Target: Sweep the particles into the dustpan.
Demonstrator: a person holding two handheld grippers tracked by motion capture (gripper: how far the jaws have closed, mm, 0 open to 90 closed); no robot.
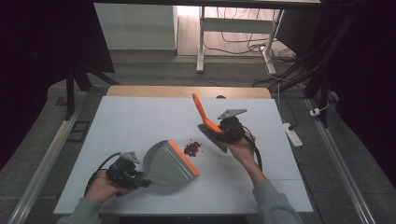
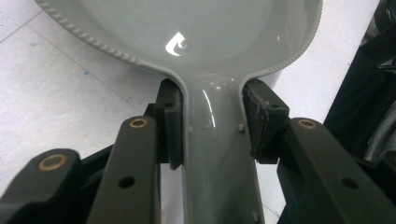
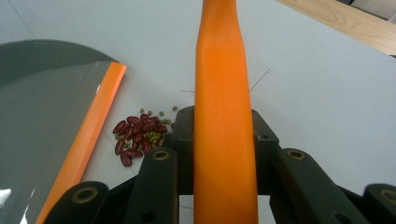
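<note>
- On the white table [image 1: 140, 121], mid-way across: a small loose pile of red kidney beans mixed with green mung beans [image 1: 192, 148], just beside the orange lip of the grey plastic dustpan [image 1: 168, 163].
- Left gripper [image 1: 140, 181] is clamped on the dustpan's narrow grey handle [image 2: 219, 154]; glossy, stiff plastic, probably slippery, so the neck is the right hold.
- Right gripper [image 1: 219, 133] is clamped on the orange-handled brush [image 1: 205, 116], bristles near the pile.
- Beans look light, hard, prone to rolling; sweep gently.
</note>
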